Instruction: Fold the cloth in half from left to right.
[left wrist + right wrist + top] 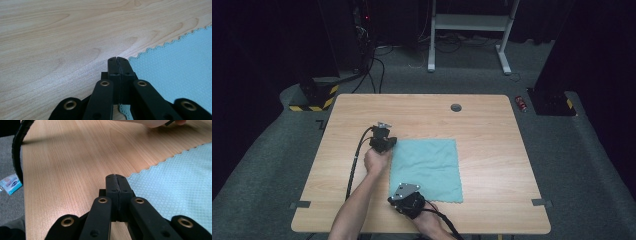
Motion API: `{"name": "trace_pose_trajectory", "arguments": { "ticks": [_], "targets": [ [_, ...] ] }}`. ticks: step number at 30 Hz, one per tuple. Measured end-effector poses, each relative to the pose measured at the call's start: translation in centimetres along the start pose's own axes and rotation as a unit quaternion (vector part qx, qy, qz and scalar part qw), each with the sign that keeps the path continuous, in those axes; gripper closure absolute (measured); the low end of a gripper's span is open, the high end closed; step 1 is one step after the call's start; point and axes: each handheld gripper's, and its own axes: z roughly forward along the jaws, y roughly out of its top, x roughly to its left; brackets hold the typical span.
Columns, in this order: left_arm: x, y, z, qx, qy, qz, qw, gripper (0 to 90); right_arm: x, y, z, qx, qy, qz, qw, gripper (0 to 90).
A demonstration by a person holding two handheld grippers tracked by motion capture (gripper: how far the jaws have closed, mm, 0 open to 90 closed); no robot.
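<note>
The left claw (pixel 117 59) is seen pinched shut on the far left corner of the teal cloth (pixel 175 67); cloth edge shows beneath its jaws. The right claw (pixel 116 177) is closed at the near left corner; a grip cannot be told. The cloth is spread flat on the desk (pixel 492 120), both forearms reaching in from the near edge.

The high view looks forward and down on the whole bench (pixel 422 112) from afar. Each gripper view rides low and close, looking along its tongs; both share the cloth's (pixel 175 72) scalloped edge, toward 2 o'clock.
</note>
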Motion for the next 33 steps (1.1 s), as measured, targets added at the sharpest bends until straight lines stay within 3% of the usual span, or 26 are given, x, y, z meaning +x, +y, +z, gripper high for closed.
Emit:
{"name": "trace_pose_trajectory", "arguments": {
  "ticks": [12, 31, 33],
  "targets": [
    [0.3, 0.6, -1.6, -0.027, -0.019, -0.009, 0.9994, 90.0, 0.2, 0.8, -0.9, -0.015, 0.006, 0.003, 0.9999, 90.0],
    [1.7, 1.0, -3.5, -0.040, -0.026, -0.022, 0.9986, 90.0, 0.2, 2.6, -1.9, -0.040, 0.024, 0.003, 0.9989, 90.0],
    [1.9, 1.3, -3.8, -0.030, -0.024, -0.012, 0.9992, 90.0, 0.4, 3.0, -2.0, -0.042, 0.026, 0.001, 0.9988, 90.0]
  ]
}}
